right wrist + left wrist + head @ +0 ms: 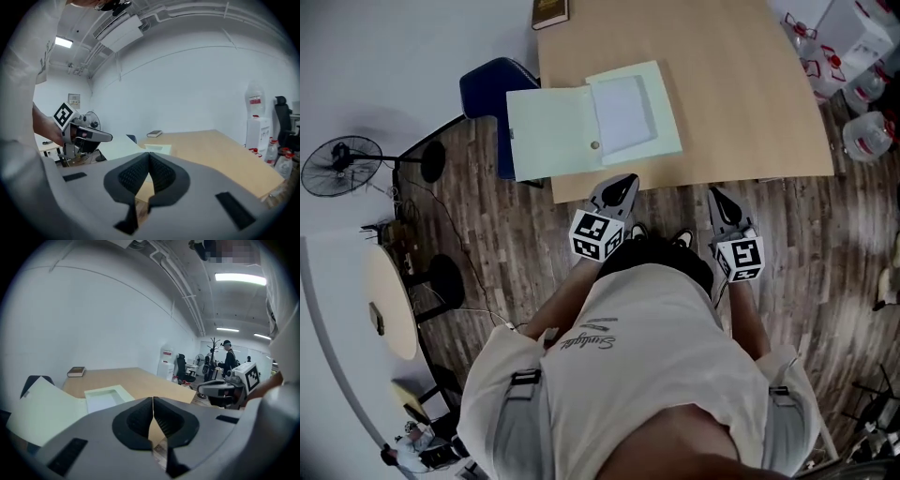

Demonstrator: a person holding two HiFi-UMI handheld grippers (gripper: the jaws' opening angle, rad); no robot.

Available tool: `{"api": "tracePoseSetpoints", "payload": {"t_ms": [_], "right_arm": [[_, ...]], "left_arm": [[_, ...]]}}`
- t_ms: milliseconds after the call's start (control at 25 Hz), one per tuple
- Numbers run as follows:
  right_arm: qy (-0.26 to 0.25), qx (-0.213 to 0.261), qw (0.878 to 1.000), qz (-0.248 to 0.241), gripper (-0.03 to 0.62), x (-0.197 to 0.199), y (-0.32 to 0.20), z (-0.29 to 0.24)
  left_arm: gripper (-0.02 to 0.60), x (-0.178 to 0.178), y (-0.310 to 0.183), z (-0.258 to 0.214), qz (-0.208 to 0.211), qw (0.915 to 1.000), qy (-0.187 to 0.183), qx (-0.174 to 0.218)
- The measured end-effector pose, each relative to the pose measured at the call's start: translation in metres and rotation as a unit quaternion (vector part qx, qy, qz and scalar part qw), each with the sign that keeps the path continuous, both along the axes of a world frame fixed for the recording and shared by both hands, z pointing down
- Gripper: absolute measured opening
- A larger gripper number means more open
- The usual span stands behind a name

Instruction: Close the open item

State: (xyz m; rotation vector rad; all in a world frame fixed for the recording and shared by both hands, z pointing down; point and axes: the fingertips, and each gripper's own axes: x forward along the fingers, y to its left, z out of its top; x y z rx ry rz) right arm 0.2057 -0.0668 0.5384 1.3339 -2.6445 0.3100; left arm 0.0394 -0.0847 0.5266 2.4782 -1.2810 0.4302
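Note:
A pale green file box (628, 111) lies open on the wooden table (741, 103), with white paper inside. Its lid flap (551, 131) is spread to the left, past the table's edge. In the left gripper view the box (104, 397) and its flap (44, 413) lie ahead and to the left. My left gripper (623, 186) hovers at the table's near edge just short of the box, jaws shut on nothing (153, 401). My right gripper (718, 199) hangs further right, off the near edge, also shut and empty (149, 158). From there the box (157, 148) shows ahead.
A dark book (549, 12) rests at the table's far left corner. A blue chair (492, 89) stands left of the table, under the flap. A floor fan (339, 164) and a small round table (389, 300) are at left; water bottles (862, 84) at right.

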Motion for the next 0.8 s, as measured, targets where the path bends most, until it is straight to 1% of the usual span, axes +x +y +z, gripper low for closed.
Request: {"api": "tracePoseSetpoints", "payload": {"t_ms": [120,360,520,720,800], "right_arm": [[0.002,-0.001,0.999,-0.038,-0.005,-0.023,-0.01,0.003],[0.014,0.002,0.996,-0.087,-0.005,-0.065,-0.028,-0.001],[0.032,0.01,0.994,-0.102,-0.005,-0.089,-0.044,-0.007],[0.036,0.022,0.995,-0.091,-0.005,-0.117,-0.077,-0.024],[0.046,0.03,0.994,-0.097,-0.005,-0.13,-0.089,-0.03]], "left_arm": [[0.015,-0.024,-0.002,0.002,-0.039,0.9992,0.003,-0.002],[0.015,-0.069,-0.006,0.005,-0.086,0.9963,0.001,0.003],[0.015,-0.092,-0.02,0.005,-0.097,0.9951,0.01,0.015],[0.015,-0.125,-0.046,0.003,-0.1,0.9944,0.022,0.024],[0.015,-0.139,-0.059,0.001,-0.102,0.994,0.025,0.029]]}}
